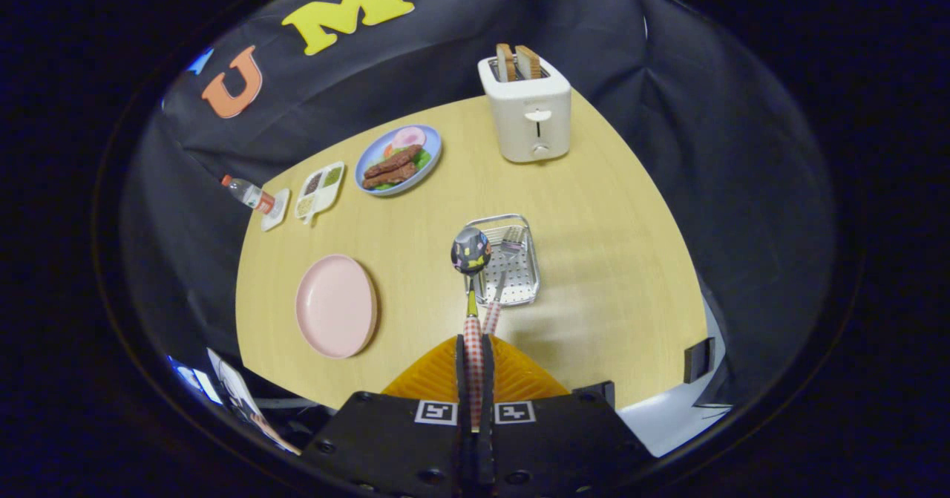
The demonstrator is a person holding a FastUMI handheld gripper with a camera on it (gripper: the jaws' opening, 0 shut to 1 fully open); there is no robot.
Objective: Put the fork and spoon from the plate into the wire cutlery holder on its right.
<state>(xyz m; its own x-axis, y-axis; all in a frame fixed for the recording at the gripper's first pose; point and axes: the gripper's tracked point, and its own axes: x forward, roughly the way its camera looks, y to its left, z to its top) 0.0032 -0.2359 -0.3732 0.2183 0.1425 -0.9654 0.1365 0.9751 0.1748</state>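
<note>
Gripper (pixel 475 357): fingers clenched on the spoon (pixel 472 290) by its red-checked handle, jaws nearly closed, handle running fwd between them. Spoon bowl, dark w/ a patterned print, is held up over the near-left corner of the wire cutlery holder (pixel 507 260), not yet inside.

Fork (pixel 503 264) already lies in the holder, tines toward the far end, checked handle end sticking out over the near rim, just beside the spoon's handle.

Handling, judged: spoon looks light and stiff; handle narrow, so it may pivot in the grip if bumped. Grip at handle end leaves the bowl free to go in first. Holder is light wire and may slide if the rim is knocked. Risk: fork handle over the near rim sits close to the drop path.

Pink plate (pixel 336 305), left of holder, well apart, carries no cutlery.

Farther on table (pixel 594 208): blue plate of food (pixel 398 159), divided snack tray (pixel 320 190), small bottle (pixel 247 193) on a white dish at far left, white toaster (pixel 527 108) w/ two slices beyond the holder. None obstruct.
</note>
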